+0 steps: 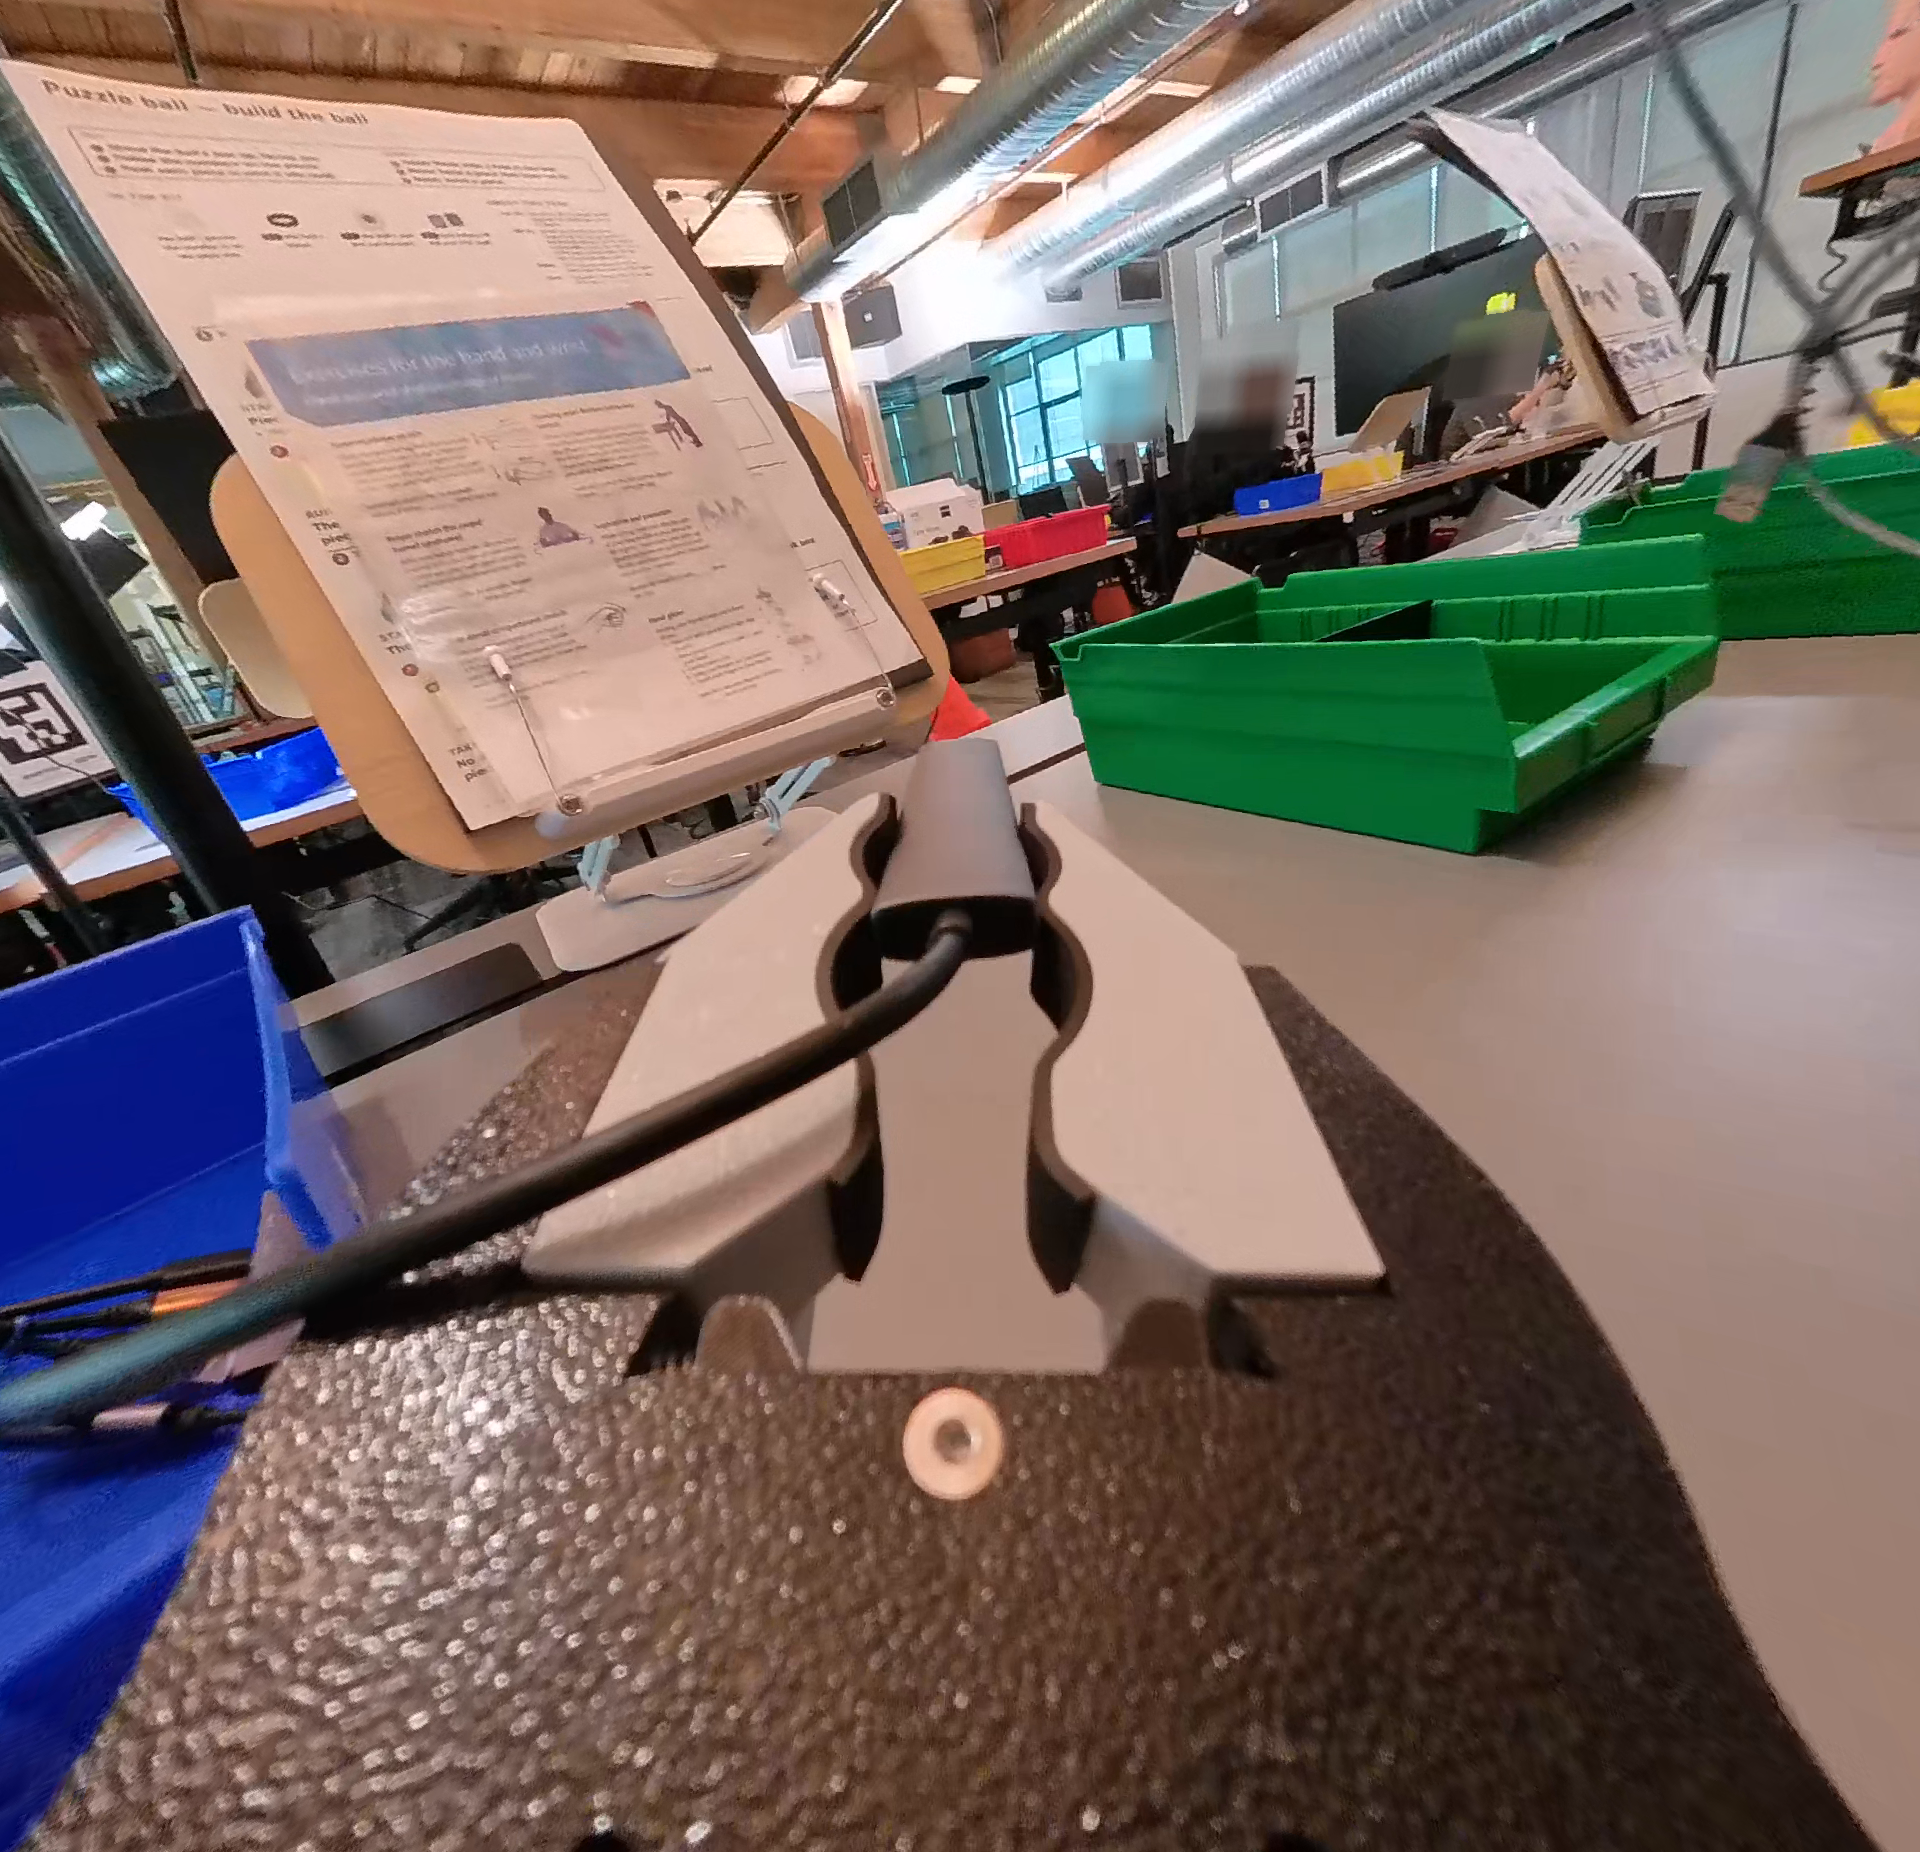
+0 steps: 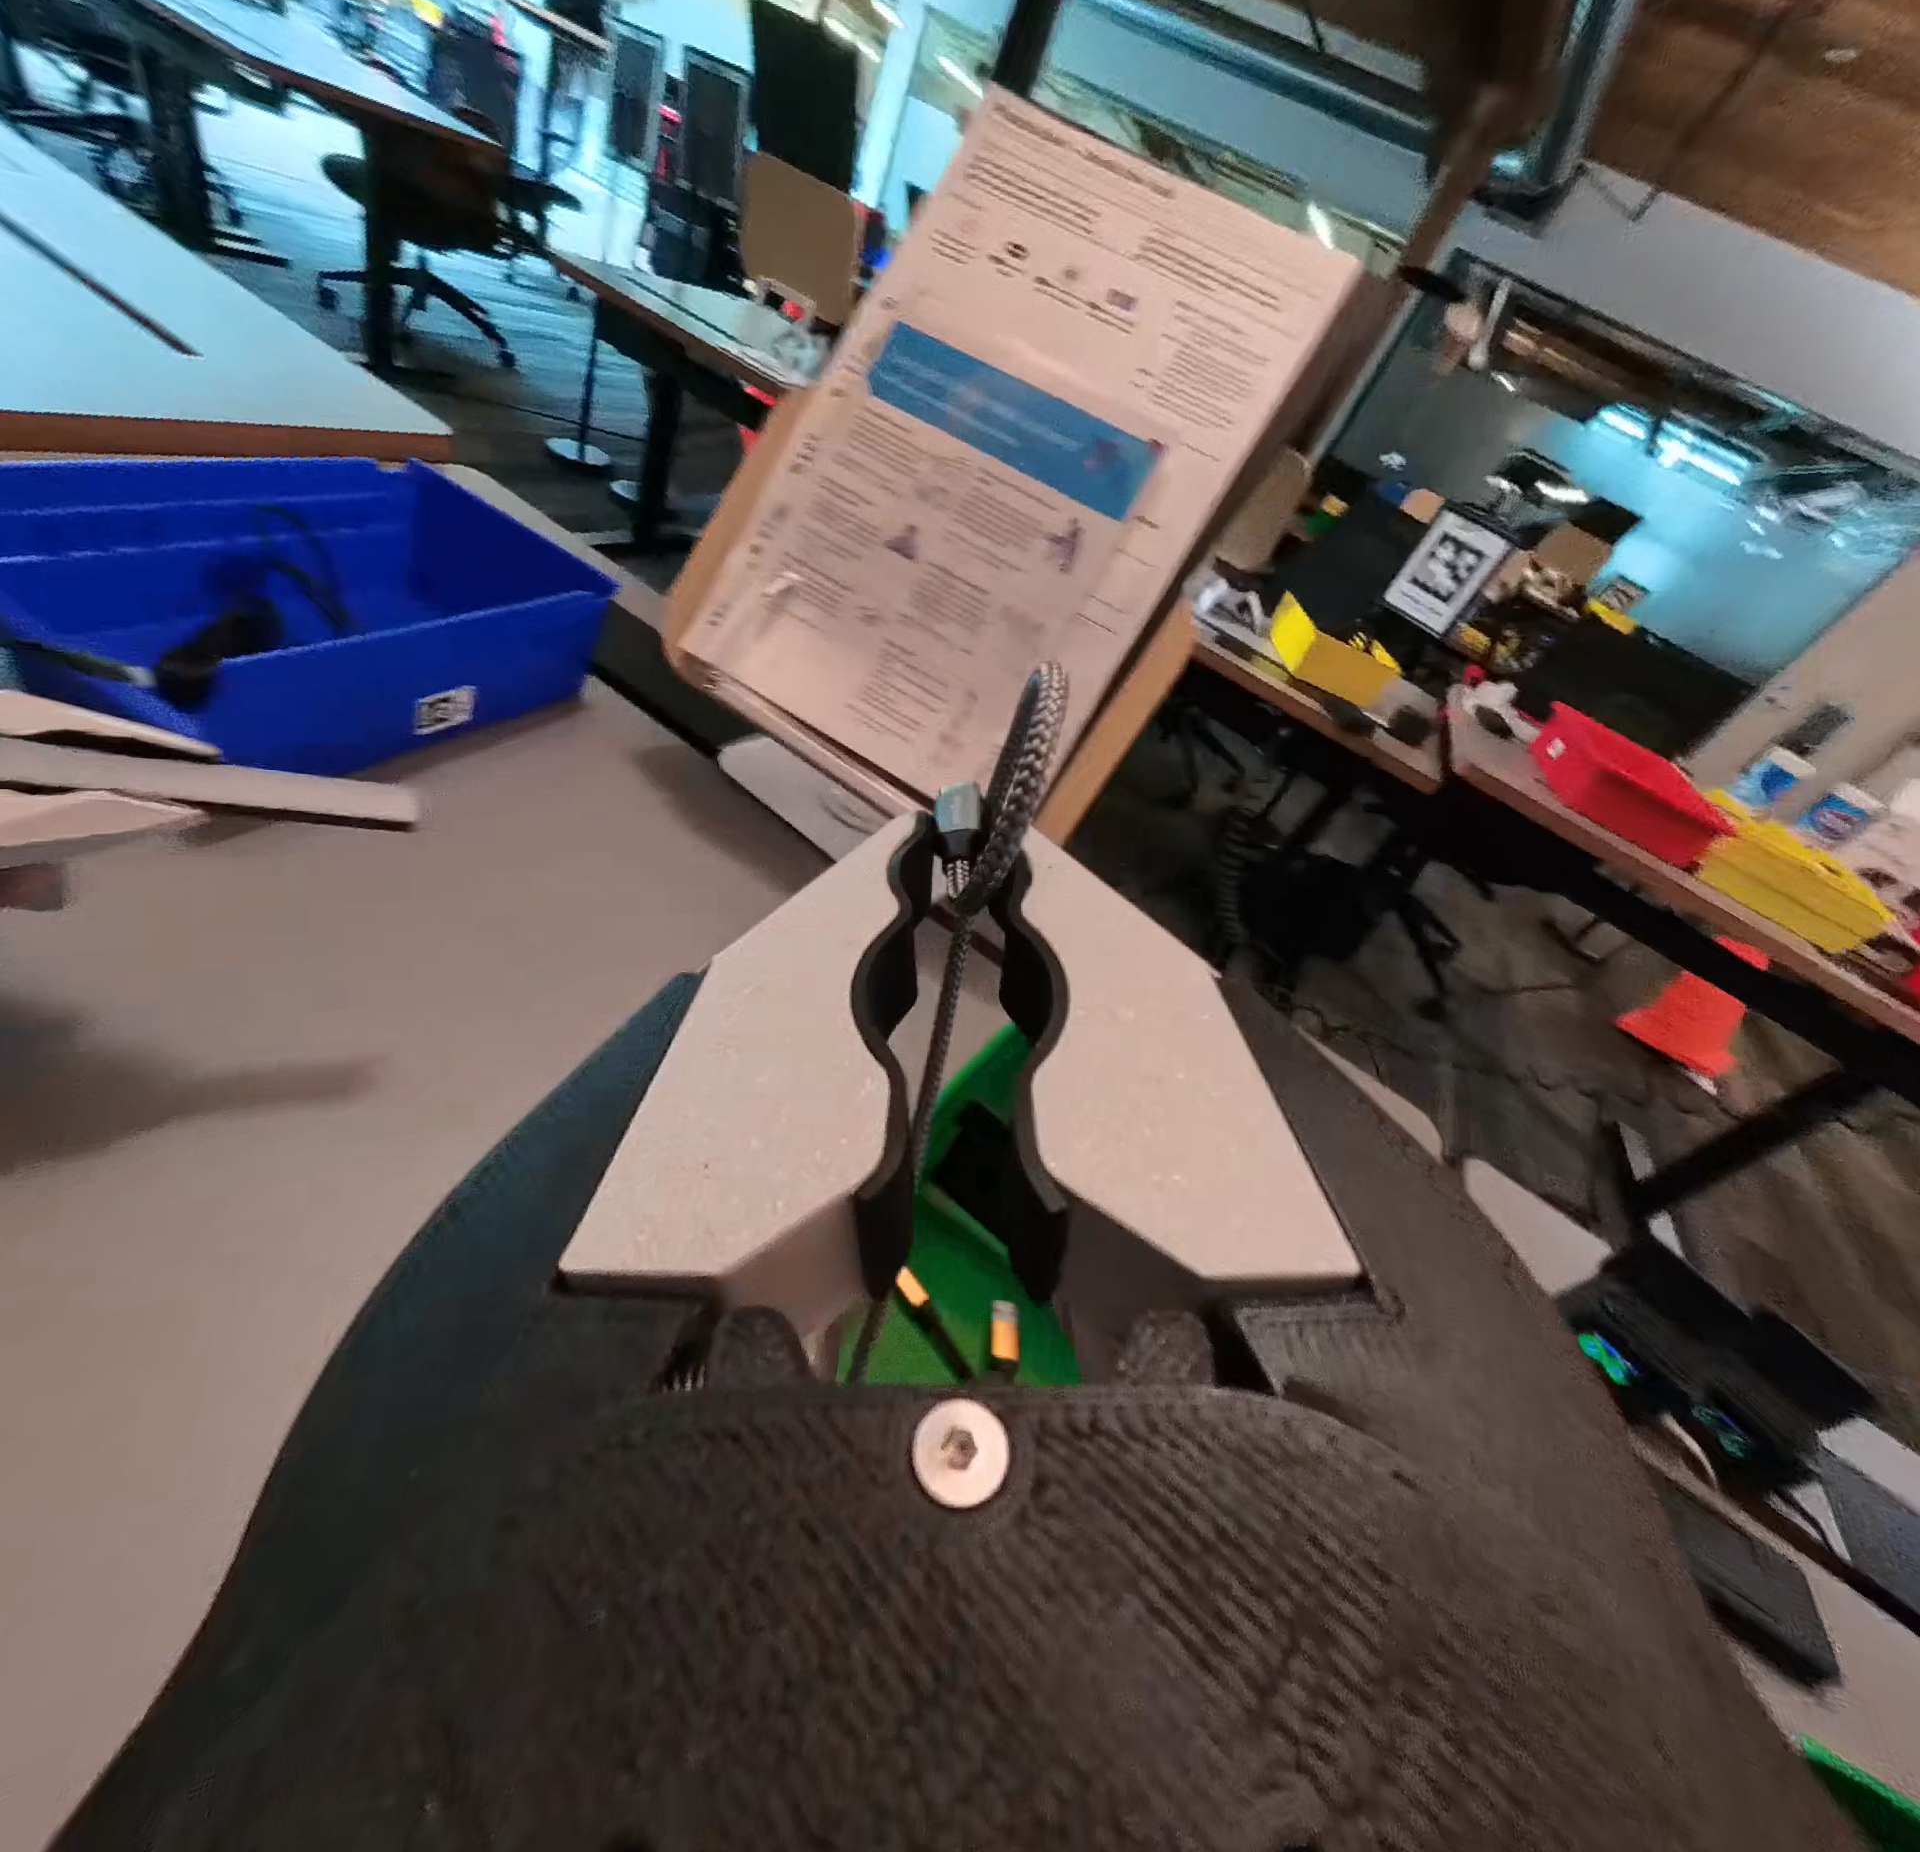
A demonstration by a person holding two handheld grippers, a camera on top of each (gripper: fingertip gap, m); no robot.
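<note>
My left gripper (image 1: 956, 846) is shut on a dark grey adapter block (image 1: 954, 836), whose black cable (image 1: 665, 1116) trails back left toward the blue bin (image 1: 125, 1096). It sits low over the grey table (image 1: 1558, 971). My right gripper (image 2: 961, 846) is shut on a braided black cable (image 2: 1023, 774) near its grey plug (image 2: 954, 805); the cable loops up above the tips and hangs down between the fingers. Below it a green bin (image 2: 966, 1272) holds orange-tipped cables (image 2: 1003, 1329).
A document stand with printed sheets (image 1: 499, 452) stands ahead; it also shows in the right wrist view (image 2: 1018, 472). Green bins (image 1: 1382, 701) sit to the right on the table. A blue bin with dark cables (image 2: 312, 607) lies left. Work tables with coloured bins stand behind. My right fingertips sit around 30 cm from my left ones.
</note>
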